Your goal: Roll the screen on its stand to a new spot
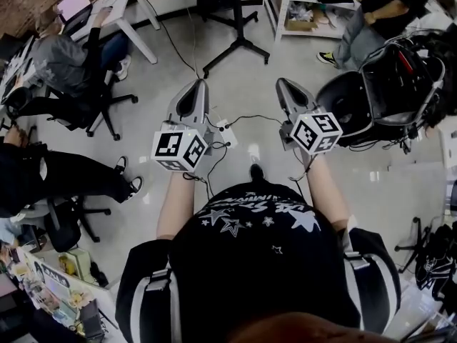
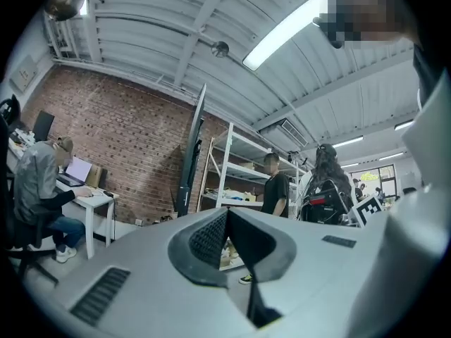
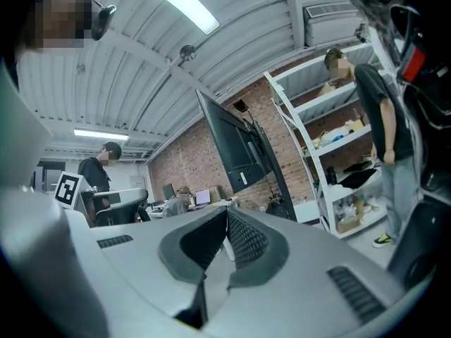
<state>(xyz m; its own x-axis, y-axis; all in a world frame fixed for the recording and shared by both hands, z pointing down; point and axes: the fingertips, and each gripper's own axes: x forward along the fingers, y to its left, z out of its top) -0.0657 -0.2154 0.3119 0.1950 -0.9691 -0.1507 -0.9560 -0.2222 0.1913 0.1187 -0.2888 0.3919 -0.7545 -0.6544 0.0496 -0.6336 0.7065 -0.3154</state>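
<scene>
screen [image 2: 192,153] stands left of the shelves [image 2: 227,162].

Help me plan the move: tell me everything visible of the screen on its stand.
The screen is a large, flat, dark panel, apparently off, with a small white label near its lower edge. It sits high on a black stand with splayed legs, beside white shelving before a brick wall. Nobody is touching it.

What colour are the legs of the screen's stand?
Black. The stand legs show best in the head view.
</scene>
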